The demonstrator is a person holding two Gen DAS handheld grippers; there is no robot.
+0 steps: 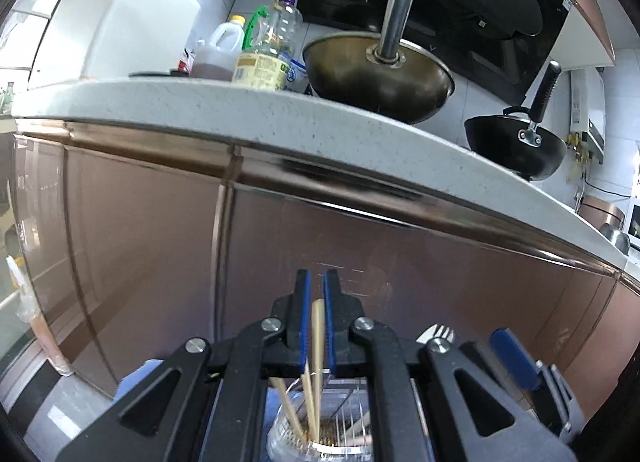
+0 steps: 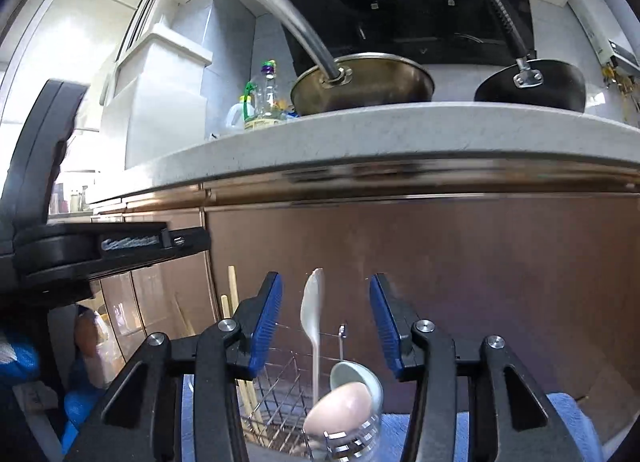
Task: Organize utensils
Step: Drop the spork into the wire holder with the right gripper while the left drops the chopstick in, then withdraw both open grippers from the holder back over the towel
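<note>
In the left wrist view my left gripper (image 1: 316,282) has its blue pads nearly closed around a wooden chopstick (image 1: 317,338) that stands up from a clear plastic holder (image 1: 320,426) below. Other chopsticks (image 1: 286,410) lean in the same holder. A white plastic fork (image 1: 436,334) shows behind my right linkage. In the right wrist view my right gripper (image 2: 326,282) is open and empty. Between its fingers stands a white plastic utensil (image 2: 312,314), above a pink spoon bowl (image 2: 340,408) and a metal ladle (image 2: 354,376) in a clear cup (image 2: 360,442) beside a wire rack (image 2: 276,386).
A speckled countertop edge (image 1: 280,118) runs overhead above brown cabinet doors (image 1: 140,230). On it sit a steel wok (image 1: 380,78), a black wok (image 1: 516,142) and oil bottles (image 1: 268,50). The left gripper body (image 2: 80,246) fills the right wrist view's left side. A blue cloth (image 2: 568,414) lies under the rack.
</note>
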